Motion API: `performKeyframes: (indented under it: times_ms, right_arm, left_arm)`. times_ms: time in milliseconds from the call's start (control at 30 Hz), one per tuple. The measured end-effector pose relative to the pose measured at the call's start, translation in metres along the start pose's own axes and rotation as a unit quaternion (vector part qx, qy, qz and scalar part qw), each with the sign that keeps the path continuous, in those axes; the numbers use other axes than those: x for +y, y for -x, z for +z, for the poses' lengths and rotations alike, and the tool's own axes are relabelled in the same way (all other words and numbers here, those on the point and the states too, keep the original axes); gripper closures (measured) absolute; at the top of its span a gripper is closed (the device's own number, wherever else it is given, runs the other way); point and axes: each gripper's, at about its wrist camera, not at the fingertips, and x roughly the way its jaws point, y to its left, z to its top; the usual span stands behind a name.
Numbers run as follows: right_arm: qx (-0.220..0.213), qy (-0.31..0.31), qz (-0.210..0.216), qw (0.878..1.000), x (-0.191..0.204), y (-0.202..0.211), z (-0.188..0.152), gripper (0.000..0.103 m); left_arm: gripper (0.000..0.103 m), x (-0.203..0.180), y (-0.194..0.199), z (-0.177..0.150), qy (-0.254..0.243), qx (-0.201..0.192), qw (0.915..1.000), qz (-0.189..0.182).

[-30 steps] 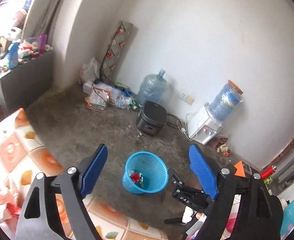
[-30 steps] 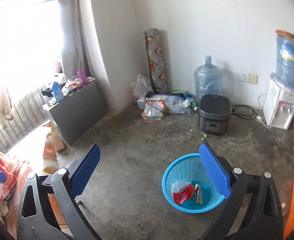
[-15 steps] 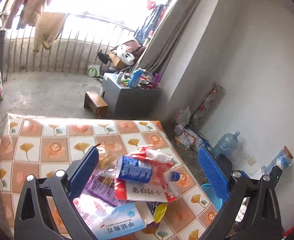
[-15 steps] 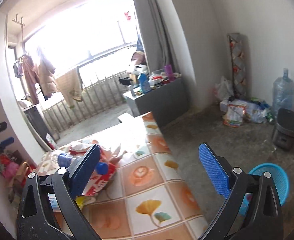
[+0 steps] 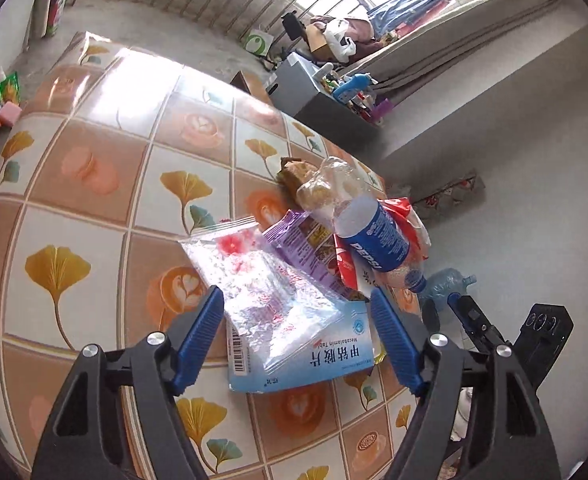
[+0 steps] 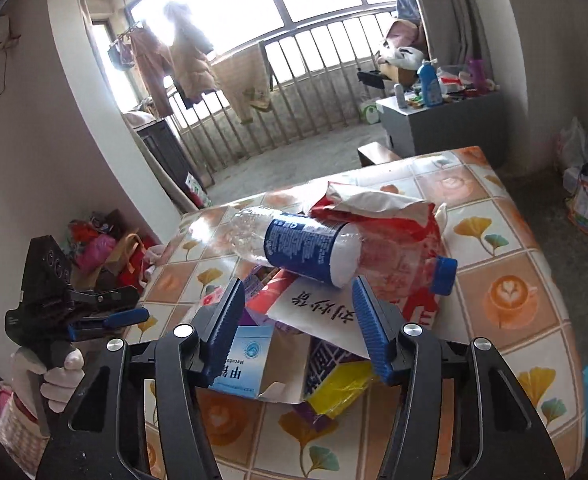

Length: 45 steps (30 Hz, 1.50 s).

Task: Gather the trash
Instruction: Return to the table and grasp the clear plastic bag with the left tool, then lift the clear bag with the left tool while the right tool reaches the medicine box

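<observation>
Your trash heap sits centre frame on the table (image 6: 510,296) in both views. Largest is the Pepsi bottle (image 6: 318,252): light, crushable, slick; its long axis runs left to right, cap lower right in the right view. Pinch the labelled middle. The clear bag (image 5: 261,284) is limp; pinch an edge. Left claw (image 5: 298,332) and right claw (image 6: 298,320) have just been narrowing, yet clamp nothing.

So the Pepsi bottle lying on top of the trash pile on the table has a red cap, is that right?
Not quite. The Pepsi bottle does lie on top of the trash pile on the table, but its cap is blue, not red. The right wrist view shows it clearly.
</observation>
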Motion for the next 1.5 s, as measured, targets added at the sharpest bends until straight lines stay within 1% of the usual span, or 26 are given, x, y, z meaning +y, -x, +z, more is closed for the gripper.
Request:
performKeyframes:
  times_ms: [133,267,433,500,533,600,633,667,700,733,767,800,967,1133,1300,1433,1500]
  right_arm:
    - [0.039,0.024,0.02,0.999,0.025,-0.024,-0.006,0.059]
    - [0.076,0.042,0.033,0.996,0.044,-0.047,-0.01,0.067]
    - [0.11,0.047,0.039,0.992,0.053,-0.071,-0.015,0.075]
    - [0.123,0.046,0.04,0.991,0.054,-0.079,-0.017,0.081]
    - [0.127,0.045,0.041,0.99,0.054,-0.081,-0.017,0.082]
    - [0.131,0.046,0.042,0.989,0.053,-0.084,-0.017,0.084]
    - [0.132,0.047,0.044,0.989,0.054,-0.083,-0.017,0.084]
    - [0.132,0.048,0.046,0.989,0.055,-0.084,-0.018,0.085]
    - [0.133,0.049,0.047,0.989,0.055,-0.084,-0.018,0.085]
    - [0.134,0.05,0.047,0.989,0.056,-0.086,-0.019,0.085]
    - [0.135,0.05,0.047,0.988,0.057,-0.087,-0.018,0.085]
    - [0.135,0.049,0.048,0.988,0.056,-0.087,-0.018,0.085]
    - [0.122,0.054,0.05,0.99,0.051,-0.074,-0.014,0.085]
    - [0.119,0.052,0.061,0.99,0.039,-0.047,-0.016,0.084]
    - [0.156,0.049,0.089,0.983,0.033,-0.024,-0.04,0.072]
    - [0.201,0.012,0.105,0.974,0.028,-0.024,-0.067,0.071]
    - [0.195,-0.002,0.105,0.975,0.023,-0.021,-0.071,0.072]
  left_arm:
    - [0.036,0.029,-0.012,0.003,0.057,0.032,0.9972,-0.035]
    - [0.037,0.048,-0.028,0.0,0.092,0.067,0.9912,-0.068]
    - [0.042,0.064,-0.041,-0.001,0.132,0.085,0.9821,-0.105]
    - [0.047,0.067,-0.044,0.001,0.139,0.086,0.9798,-0.115]
    - [0.049,0.068,-0.046,0.002,0.139,0.086,0.9796,-0.117]
    - [0.058,0.067,-0.047,0.005,0.132,0.084,0.9809,-0.116]
    - [0.061,0.066,-0.049,0.005,0.127,0.084,0.9817,-0.114]
    - [0.067,0.066,-0.051,0.005,0.124,0.084,0.9824,-0.112]
    - [0.073,0.066,-0.053,0.006,0.12,0.083,0.9834,-0.108]
    - [0.076,0.066,-0.054,0.006,0.114,0.082,0.9848,-0.102]
    - [0.083,0.065,-0.054,0.006,0.107,0.08,0.9865,-0.096]
    - [0.086,0.064,-0.055,0.005,0.097,0.077,0.9883,-0.088]
    - [0.087,0.052,-0.049,0.002,0.035,0.072,0.9953,-0.055]
    - [0.087,0.035,-0.044,-0.009,-0.034,0.078,0.9962,-0.022]
    - [0.087,0.023,-0.038,-0.024,-0.074,0.085,0.9936,-0.003]
    - [0.087,0.014,-0.037,-0.036,-0.095,0.103,0.9901,-0.002]
    - [0.087,0.008,-0.037,-0.044,-0.104,0.111,0.9884,-0.003]
